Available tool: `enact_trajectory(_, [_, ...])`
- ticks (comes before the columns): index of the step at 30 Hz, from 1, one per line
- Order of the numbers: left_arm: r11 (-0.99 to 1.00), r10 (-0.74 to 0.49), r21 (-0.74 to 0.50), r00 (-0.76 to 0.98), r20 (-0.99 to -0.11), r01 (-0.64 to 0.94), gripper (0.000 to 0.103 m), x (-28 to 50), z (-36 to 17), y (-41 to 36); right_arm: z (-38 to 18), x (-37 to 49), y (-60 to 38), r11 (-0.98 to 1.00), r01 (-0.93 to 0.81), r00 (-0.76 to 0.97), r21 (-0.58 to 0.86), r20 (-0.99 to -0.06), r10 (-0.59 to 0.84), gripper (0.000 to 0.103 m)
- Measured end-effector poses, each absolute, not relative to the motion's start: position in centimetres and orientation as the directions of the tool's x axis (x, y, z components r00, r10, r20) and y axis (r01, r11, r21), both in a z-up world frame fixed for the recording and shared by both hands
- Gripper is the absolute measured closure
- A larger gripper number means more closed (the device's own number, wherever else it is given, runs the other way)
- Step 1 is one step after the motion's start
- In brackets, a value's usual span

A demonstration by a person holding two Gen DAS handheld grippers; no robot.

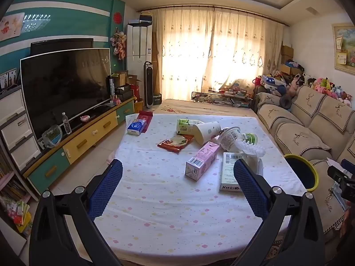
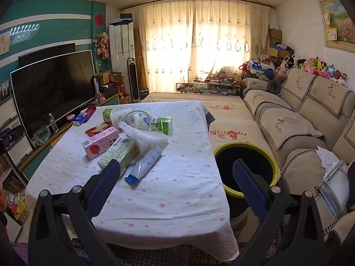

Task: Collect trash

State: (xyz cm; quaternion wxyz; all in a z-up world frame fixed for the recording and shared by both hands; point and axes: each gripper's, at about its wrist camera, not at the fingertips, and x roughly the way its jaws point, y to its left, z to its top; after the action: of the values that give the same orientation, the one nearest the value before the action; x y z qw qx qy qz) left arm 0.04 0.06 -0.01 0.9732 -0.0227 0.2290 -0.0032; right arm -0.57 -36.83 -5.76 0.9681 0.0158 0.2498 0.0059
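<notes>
On the counter (image 2: 177, 188) the trash lies in a loose cluster toward the far half: a carton (image 1: 200, 160) nearest, a flat box (image 1: 231, 171) just right of it, cups (image 1: 207, 132) behind (some apparently tipped over). The bin (image 2: 247, 168) stands right of the counter, before the sofa (image 2: 310, 119).

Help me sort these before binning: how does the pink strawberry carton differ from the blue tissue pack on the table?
The pink carton is a long, stiff box printed with a strawberry; the blue tissue pack is shorter and looks soft. The pink carton lies in the main litter, touching a green-and-white box; the blue tissue pack sits apart at the far corner nearest the TV, on a red packet. Both lie flat on the dotted tablecloth, untouched.
</notes>
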Motion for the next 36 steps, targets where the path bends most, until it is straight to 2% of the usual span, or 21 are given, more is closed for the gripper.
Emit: enact_trajectory(36, [1.000, -0.006, -0.019, 0.886, -0.464, -0.004, 0.004, 0.5, -0.7, -0.8, -7.1, 0.4, -37.3, 0.997, 0.016, 0.855, 0.070, -0.519, 0.023, 0.006])
